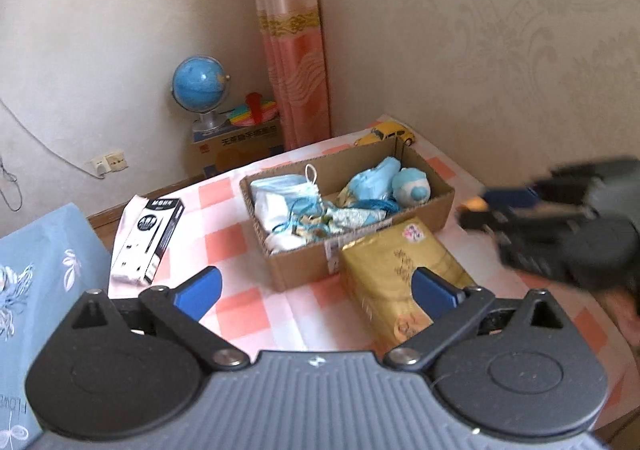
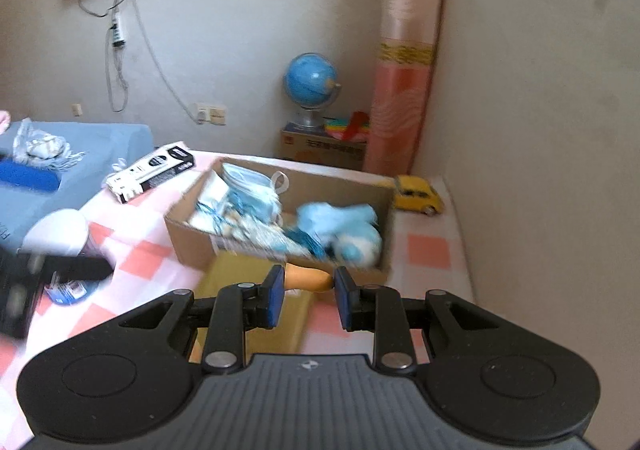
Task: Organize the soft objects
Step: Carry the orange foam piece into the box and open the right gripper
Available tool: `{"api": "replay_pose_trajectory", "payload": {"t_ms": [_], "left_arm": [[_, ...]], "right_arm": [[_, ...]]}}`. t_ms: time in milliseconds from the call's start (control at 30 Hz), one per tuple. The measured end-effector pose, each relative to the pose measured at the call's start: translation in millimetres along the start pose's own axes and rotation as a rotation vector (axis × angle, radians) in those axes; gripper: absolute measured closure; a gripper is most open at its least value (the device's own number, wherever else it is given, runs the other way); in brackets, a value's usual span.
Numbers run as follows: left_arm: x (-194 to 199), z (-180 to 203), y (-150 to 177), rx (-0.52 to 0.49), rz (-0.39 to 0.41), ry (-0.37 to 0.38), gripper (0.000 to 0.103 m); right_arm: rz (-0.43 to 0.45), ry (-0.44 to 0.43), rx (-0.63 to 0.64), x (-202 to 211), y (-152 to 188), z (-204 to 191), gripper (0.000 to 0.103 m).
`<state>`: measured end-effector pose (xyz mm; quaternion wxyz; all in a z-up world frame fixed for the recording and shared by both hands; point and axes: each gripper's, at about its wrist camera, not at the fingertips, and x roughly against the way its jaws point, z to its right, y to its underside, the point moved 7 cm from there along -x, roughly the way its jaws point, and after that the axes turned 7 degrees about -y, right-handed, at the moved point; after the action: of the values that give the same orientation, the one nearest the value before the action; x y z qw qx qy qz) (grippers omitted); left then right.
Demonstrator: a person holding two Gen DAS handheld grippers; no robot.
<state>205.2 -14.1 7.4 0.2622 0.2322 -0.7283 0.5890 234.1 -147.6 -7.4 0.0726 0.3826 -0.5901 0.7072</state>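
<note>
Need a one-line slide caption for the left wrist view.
Left tool open and empty above checked tablecloth, facing cardboard box of soft blue items beside gold packet.

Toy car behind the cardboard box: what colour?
Yellow. The toy car shows best in the right wrist view.

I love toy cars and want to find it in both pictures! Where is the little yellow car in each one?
Left wrist view: the yellow car sits above centre, just behind the cardboard box's far end.
Right wrist view: the yellow car is right of centre, beside the box's right end.
Shared landmark: the blue globe by the pink curtain.
</note>
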Motion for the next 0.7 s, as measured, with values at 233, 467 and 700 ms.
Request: {"api": "replay_pose_trajectory", "payload": {"t_ms": [233,467,700], "left_arm": [[9,-9,12,0.039,0.024,-0.027,0.002],[7,-17,17,0.059,0.013,-0.031,0.002],[8,-20,21,0.069,0.022,-0.047,0.002]], "right_arm": [[-0.048,-0.058,0.007,-43,-30,-5,0.072],[-0.071,-0.097,-0.019,-79,-61,-3,0.066],[-0.059,-0.088,-0.025,-88,-75,-5,0.009]]}}
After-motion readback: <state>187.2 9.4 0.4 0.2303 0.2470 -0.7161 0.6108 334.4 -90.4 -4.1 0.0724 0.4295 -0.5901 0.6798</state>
